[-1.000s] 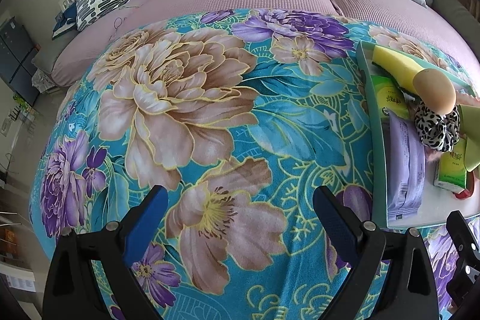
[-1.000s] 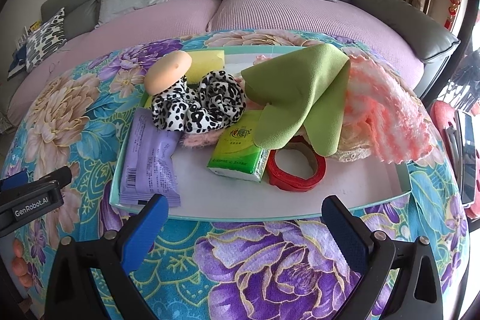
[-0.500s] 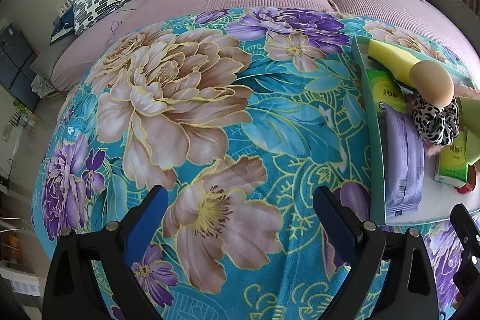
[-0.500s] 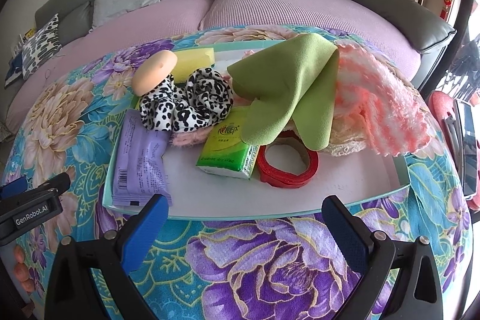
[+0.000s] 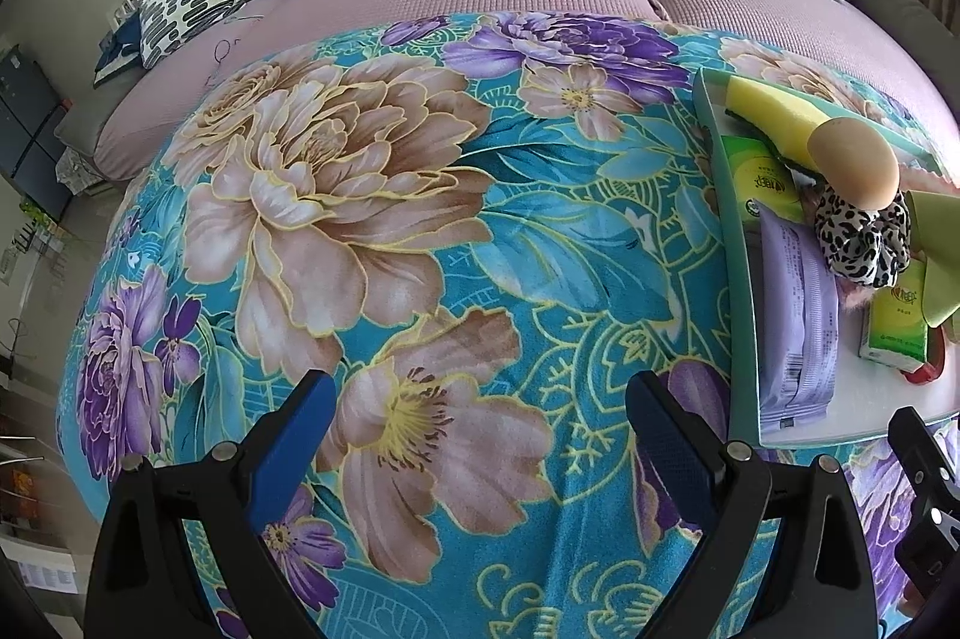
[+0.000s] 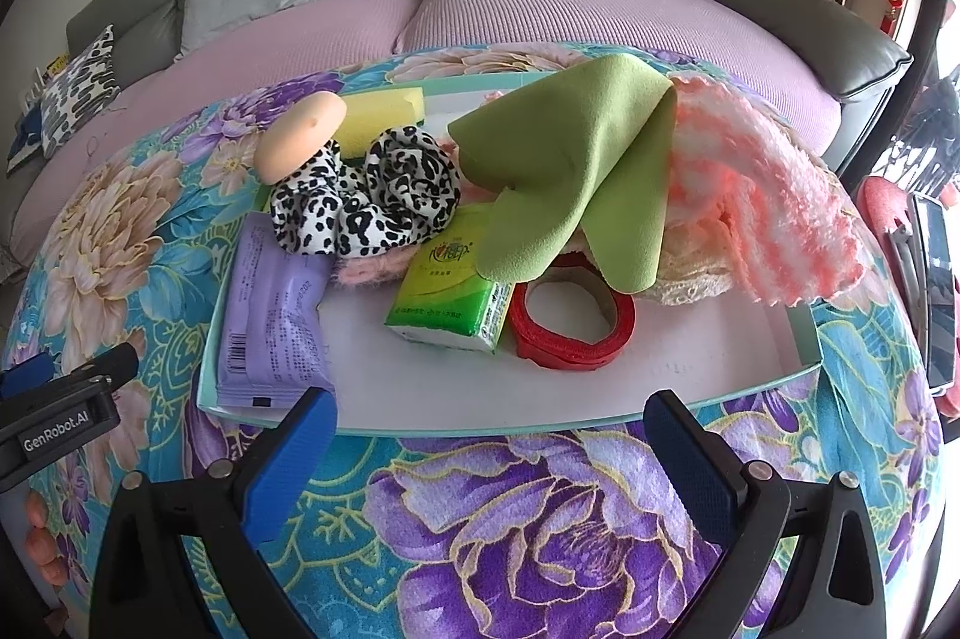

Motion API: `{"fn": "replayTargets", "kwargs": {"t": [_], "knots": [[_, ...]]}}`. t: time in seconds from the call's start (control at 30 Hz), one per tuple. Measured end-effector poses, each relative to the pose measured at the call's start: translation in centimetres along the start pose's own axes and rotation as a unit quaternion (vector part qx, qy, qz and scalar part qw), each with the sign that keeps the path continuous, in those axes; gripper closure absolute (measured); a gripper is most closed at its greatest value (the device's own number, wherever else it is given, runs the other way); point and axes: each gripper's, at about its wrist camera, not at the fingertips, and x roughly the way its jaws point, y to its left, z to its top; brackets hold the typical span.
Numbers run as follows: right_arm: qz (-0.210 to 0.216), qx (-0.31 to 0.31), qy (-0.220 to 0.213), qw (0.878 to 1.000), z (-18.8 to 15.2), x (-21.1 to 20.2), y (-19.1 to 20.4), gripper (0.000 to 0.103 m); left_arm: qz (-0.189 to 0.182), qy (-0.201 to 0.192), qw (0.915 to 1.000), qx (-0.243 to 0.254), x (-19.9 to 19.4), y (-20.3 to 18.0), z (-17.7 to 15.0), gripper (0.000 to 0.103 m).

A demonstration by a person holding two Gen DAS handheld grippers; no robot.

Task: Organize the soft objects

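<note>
Your left gripper point(image 5: 480, 417) and right gripper point(image 6: 489, 429) both gape empty; only the right view shows the tray's point(image 6: 600, 399) pink cloth point(image 6: 780, 201) fully.

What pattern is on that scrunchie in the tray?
Black-and-white leopard spots on the scrunchie, clearest in the right wrist view.

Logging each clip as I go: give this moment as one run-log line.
left gripper: open, empty, over blanket | right gripper: open, empty, facing tray | green cloth, leopard scrunchie, tissue pack: untouched in tray
</note>
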Motion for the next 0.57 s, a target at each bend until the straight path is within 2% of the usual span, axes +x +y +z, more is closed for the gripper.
{"fn": "replayTargets", "kwargs": {"t": [0.57], "knots": [[-0.001,0.000,0.004,1.000,-0.14,0.40,0.14,0.000,-0.012,-0.012,0.9998,0.008,-0.45,-0.29,-0.06,0.006]]}}
